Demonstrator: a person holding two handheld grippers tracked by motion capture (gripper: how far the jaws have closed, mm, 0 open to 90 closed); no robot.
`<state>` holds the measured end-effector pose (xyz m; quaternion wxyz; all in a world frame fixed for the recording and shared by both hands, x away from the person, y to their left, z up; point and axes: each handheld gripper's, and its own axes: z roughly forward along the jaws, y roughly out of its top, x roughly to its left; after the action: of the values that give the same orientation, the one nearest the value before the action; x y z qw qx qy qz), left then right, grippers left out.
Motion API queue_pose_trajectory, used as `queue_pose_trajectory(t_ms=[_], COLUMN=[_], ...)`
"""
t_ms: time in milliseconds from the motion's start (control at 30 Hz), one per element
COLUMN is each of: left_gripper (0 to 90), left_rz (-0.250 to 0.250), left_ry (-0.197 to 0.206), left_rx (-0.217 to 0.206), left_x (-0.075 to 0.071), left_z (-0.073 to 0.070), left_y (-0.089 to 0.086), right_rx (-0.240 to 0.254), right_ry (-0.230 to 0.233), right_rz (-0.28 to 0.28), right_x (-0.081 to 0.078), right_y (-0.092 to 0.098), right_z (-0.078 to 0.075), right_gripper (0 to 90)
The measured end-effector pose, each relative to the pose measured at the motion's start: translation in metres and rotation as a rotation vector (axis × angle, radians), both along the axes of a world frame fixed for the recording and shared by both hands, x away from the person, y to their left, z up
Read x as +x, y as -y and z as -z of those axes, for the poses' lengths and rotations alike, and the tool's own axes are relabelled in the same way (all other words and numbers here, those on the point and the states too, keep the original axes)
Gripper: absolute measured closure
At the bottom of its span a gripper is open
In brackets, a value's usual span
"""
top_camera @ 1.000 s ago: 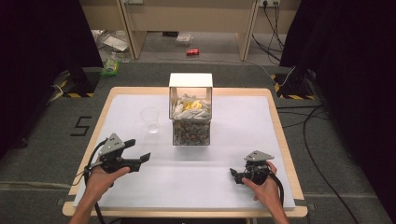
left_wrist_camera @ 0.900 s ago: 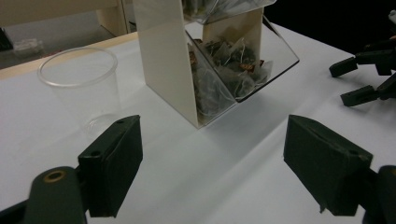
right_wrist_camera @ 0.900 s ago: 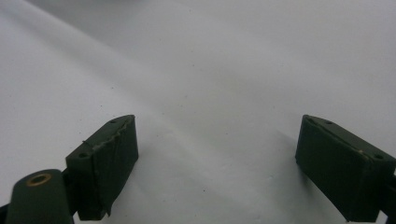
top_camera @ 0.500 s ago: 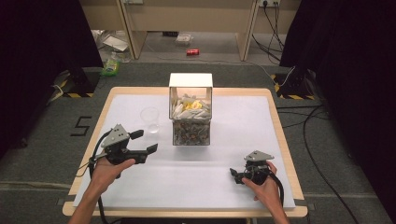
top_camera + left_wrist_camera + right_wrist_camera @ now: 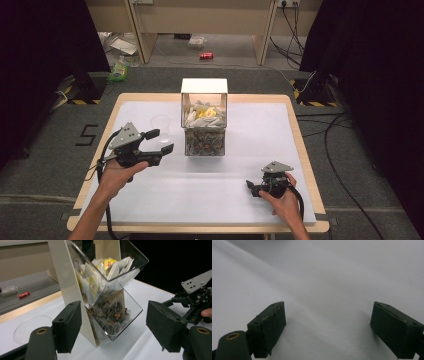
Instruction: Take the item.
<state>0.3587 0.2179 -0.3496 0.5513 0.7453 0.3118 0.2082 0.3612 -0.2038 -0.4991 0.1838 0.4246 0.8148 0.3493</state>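
1. We're looking at a clear acrylic tea-bag dispenser (image 5: pixel 204 120) sitting a bit past the middle of the worktop (image 5: pixel 260 135), toward 12 o'clock. Paper sachets fill the top bin, mesh tea bags (image 5: pixel 110 315) fill the lower one.
2. The left tongs (image 5: pixel 159 141) hang off the worktop at about 9 o'clock from the dispenser. The jaws are spread wide with nothing between them, though they've just been narrowing a little. In the left gripper view they point at the lower bin's open front.
3. The right tongs (image 5: pixel 251 187) rest low near the 5 o'clock corner, jaws wide apart over bare white worktop, empty.
4. Handling guess: a tea bag is featherlight, soft and crushable, and the mesh could snag or tear. We'd pinch one gently by a top corner or its tag, at the mouth of the lower bin. The dispenser itself looks light enough to slide or tip if bumped.
5. Hard to read: the bags are a jumble behind glare, so picking out one edge is tough. There's a clear cup (image 5: pixel 161 123) at 9 o'clock from the dispenser, nearly invisible against the white, and we can't tell if anything's in it.
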Motion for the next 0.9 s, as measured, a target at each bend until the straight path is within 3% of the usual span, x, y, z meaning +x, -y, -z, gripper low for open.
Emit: queue_pose_trajectory(t_ms=[233, 533, 900], left_gripper=[29.9, 31.4, 35.2], left_rz=[0.023, 0.053, 0.049], left_ry=[0.026, 0.028, 0.040], left_rx=[-0.004, -0.007, -0.006], left_x=[0.004, 0.012, 0.025], left_z=[-0.015, -0.028, -0.043], left_y=[0.012, 0.027, 0.037], right_rx=[0.000, 0.000, -0.002], right_ry=[-0.002, -0.004, -0.003], right_rz=[0.000, -0.001, -0.005], right_x=[0.000, 0.000, 0.000], right_y=[0.000, 0.000, 0.001], right_z=[0.000, 0.000, 0.000], right_gripper=[13.8, 13.7, 13.5])
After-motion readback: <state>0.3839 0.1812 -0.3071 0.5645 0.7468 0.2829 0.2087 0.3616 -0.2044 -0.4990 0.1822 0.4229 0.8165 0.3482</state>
